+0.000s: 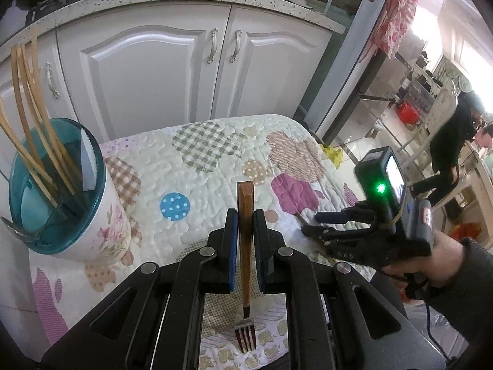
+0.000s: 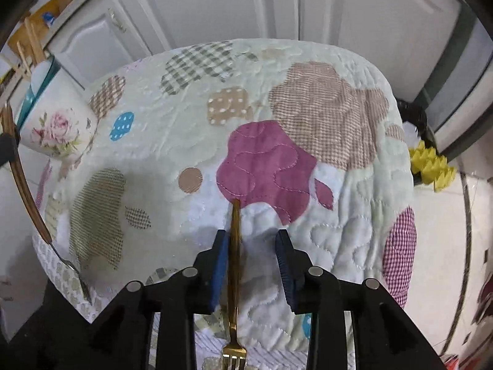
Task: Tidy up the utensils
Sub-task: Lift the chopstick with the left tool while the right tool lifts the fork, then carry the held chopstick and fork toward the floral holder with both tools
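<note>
Clamping wooden-handled fork (image 1: 245, 246) in left gripper (image 1: 245, 225), right of holder (image 1: 61, 203); could swing, miss rim. Right gripper (image 2: 251, 246) part-open astride gold fork (image 2: 234, 265), farther right; may close skewed.

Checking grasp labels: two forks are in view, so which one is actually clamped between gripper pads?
The wooden-handled fork, pinched upright by the shut left gripper. The gold fork sits between the right gripper's parted pads, touching one only.

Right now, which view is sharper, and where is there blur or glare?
Left wrist view: sharp on the wooden-handled fork; the window at right is overexposed. Right wrist view: softer, the quilt is smeared, the gold fork fairly clear. Both bend the cabinet lines.
</note>
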